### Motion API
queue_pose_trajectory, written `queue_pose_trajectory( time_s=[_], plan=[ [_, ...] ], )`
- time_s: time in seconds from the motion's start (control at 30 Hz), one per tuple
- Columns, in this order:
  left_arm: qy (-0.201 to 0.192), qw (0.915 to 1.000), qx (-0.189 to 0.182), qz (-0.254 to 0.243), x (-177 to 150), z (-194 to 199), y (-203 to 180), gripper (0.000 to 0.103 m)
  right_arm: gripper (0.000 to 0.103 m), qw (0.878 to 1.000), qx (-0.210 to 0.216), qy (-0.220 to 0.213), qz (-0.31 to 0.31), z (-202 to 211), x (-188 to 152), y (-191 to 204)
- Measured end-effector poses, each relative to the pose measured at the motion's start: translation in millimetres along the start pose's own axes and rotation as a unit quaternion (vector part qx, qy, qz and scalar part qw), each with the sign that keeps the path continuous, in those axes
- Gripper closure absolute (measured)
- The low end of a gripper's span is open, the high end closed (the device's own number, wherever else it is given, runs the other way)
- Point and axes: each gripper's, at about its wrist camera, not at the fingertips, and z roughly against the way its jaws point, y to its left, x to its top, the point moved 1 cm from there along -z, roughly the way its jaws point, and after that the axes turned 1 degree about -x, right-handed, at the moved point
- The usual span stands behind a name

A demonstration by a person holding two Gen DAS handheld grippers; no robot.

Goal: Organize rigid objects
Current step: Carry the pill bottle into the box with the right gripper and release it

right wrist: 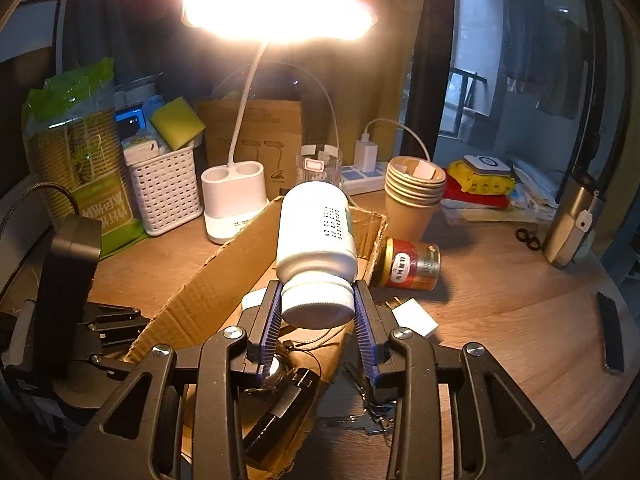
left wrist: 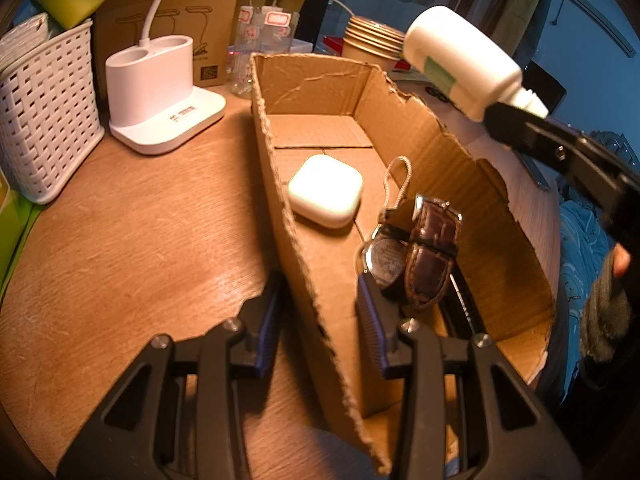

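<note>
- Right gripper clamps a white pill bottle by its ribbed cap; the bottle juts forward, raised above the cardboard box.
- From the left wrist view the same bottle hangs high over the box's far right wall.
- Left gripper stands spread wide and holds nothing; its fingers straddle the box's torn left wall, one outside, one inside.
- In the box: a white square case flat on the floor, and a wristwatch with brown leather strap just beside the left gripper's inner finger.
- On the wooden desk right of the box: a red tin on its side, a white charger, stacked paper cups.
- Behind: lit desk lamp's base, white woven basket.
</note>
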Motion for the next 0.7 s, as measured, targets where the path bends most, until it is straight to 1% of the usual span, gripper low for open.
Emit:
queue_pose_trajectory(
  time_s=[0.27,0.47,0.5,0.57,0.7],
  plan=[
    [0.000,1.0000,0.000,0.000,0.0,0.0,0.0,0.064,0.066,1.000,-0.008,0.026,0.002,-20.4,-8.5,2.7],
    [0.000,1.0000,0.000,-0.001,0.0,0.0,0.0,0.064,0.066,0.998,-0.004,0.057,0.025,-33.9,-16.1,12.0],
    [0.000,1.0000,0.000,-0.001,0.2,0.5,0.1,0.064,0.066,0.998,0.000,0.058,0.025,-33.6,-16.3,12.4],
    [0.000,1.0000,0.000,0.000,0.4,0.8,-0.1,0.064,0.057,0.998,0.008,0.056,0.021,-31.1,-15.5,11.5],
    [0.000,1.0000,0.000,-0.001,0.5,0.8,-0.6,0.064,0.053,0.999,0.006,0.040,0.007,-20.6,-11.7,2.3]
  ],
)
